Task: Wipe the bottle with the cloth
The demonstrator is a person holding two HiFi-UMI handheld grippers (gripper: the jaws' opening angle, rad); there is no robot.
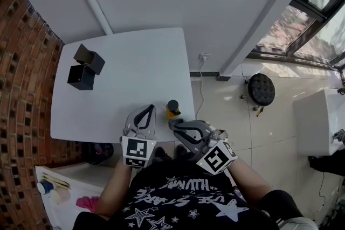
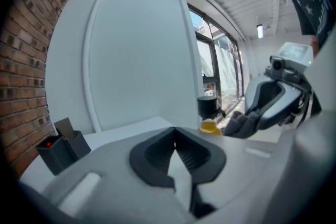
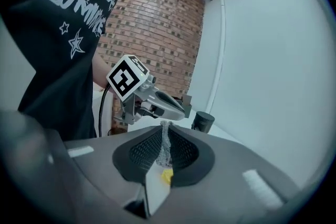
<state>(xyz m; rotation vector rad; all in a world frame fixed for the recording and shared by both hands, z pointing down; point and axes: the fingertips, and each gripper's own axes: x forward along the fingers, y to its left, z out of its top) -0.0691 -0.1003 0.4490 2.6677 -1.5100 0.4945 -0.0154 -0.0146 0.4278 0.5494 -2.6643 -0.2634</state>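
A small bottle (image 1: 172, 108) with a black cap and yellow body stands upright near the front right corner of the white table (image 1: 124, 67). My right gripper (image 1: 174, 123) hovers just in front of the bottle, shut on a grey cloth (image 3: 164, 145) that sticks up between its pads. From the left gripper view, the bottle (image 2: 208, 112) stands with the cloth (image 2: 239, 124) close to its right. My left gripper (image 1: 147, 109) is shut and empty, just left of the bottle over the table's front edge. Its closed tips (image 2: 174, 131) point across the table.
Two black boxes (image 1: 85, 67) sit on the far left of the table, by the brick wall (image 1: 21, 62). A round black stool (image 1: 261, 89) and a white counter (image 1: 315, 121) stand on the tiled floor to the right. Windows line the right side.
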